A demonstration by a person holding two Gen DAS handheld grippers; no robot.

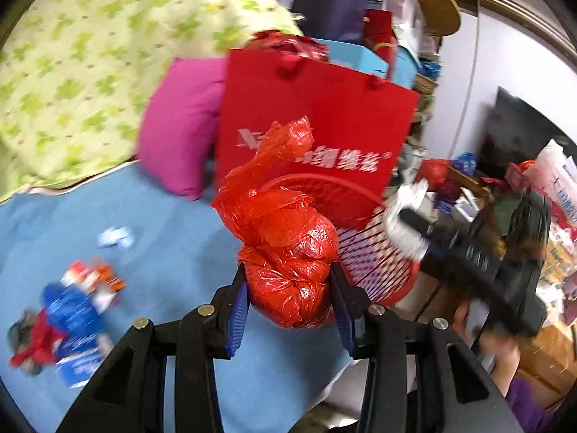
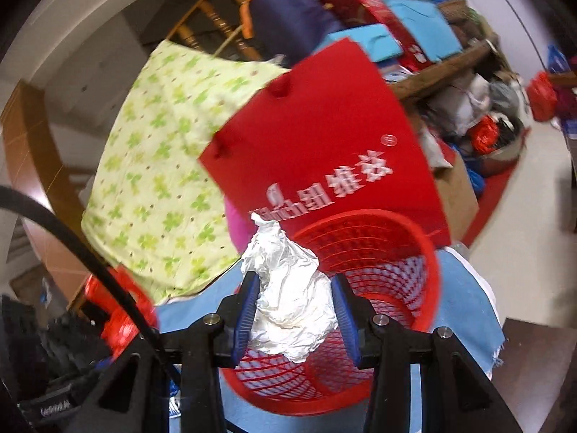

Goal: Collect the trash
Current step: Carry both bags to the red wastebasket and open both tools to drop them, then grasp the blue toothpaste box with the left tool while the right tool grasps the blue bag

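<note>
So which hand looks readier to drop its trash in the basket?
Probably the right. Its paper wad hangs right at the red basket's open mouth, while the left gripper's red bag sits beside the basket.

Knotted plastic bag [image 1: 288, 252]: glossy red, crinkled highlights.
Crumpled paper wad [image 2: 288, 288]: white, grey in the creases.
Mesh basket [image 2: 404, 252]: red openwork lattice, solid red rim.
Paper carrier bag [image 1: 317, 115]: flat red, white printed characters across the front, red cord handles.
Gripper pads [image 1: 239, 310]: ribbed blue, on black frames with silver bolt heads.
Bed sheet [image 1: 173, 252]: plain light blue.
Quilt [image 1: 90, 54]: pale yellow-green, scattered brighter green clover motifs, small brown dots.
Pillow [image 1: 180, 126]: solid magenta.
Loose wrappers [image 1: 72, 317]: blue, red, orange and white, blurred.
Small scrap [image 1: 115, 238]: white with blue.
Folded bundle [image 2: 288, 14]: dark navy.
</note>
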